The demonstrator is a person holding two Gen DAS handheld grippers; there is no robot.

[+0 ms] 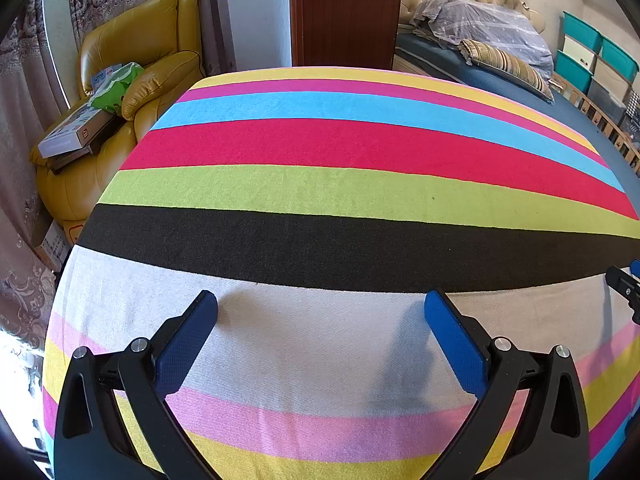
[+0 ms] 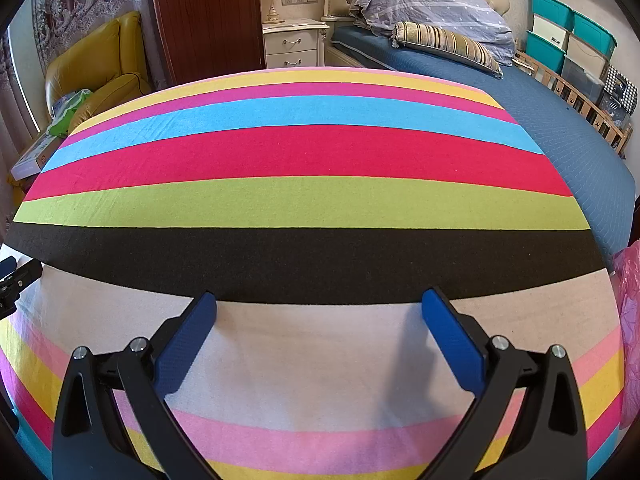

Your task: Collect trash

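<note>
My left gripper (image 1: 320,304) is open and empty, its blue-padded fingers spread wide over the white stripe of a table covered in a striped cloth (image 1: 320,144). My right gripper (image 2: 319,303) is also open and empty over the same cloth (image 2: 300,152). No trash lies on the cloth in either view. A pink plastic bag (image 2: 630,320) shows at the far right edge of the right wrist view, beside the table. The right gripper's tip (image 1: 624,284) peeks in at the left wrist view's right edge.
A yellow leather armchair (image 1: 132,64) with boxes and a green packet stands at the left. A bed (image 2: 540,112) with blue sheet and pillows lies beyond the table to the right. A wooden wardrobe (image 1: 344,12) and a nightstand (image 2: 292,44) stand behind.
</note>
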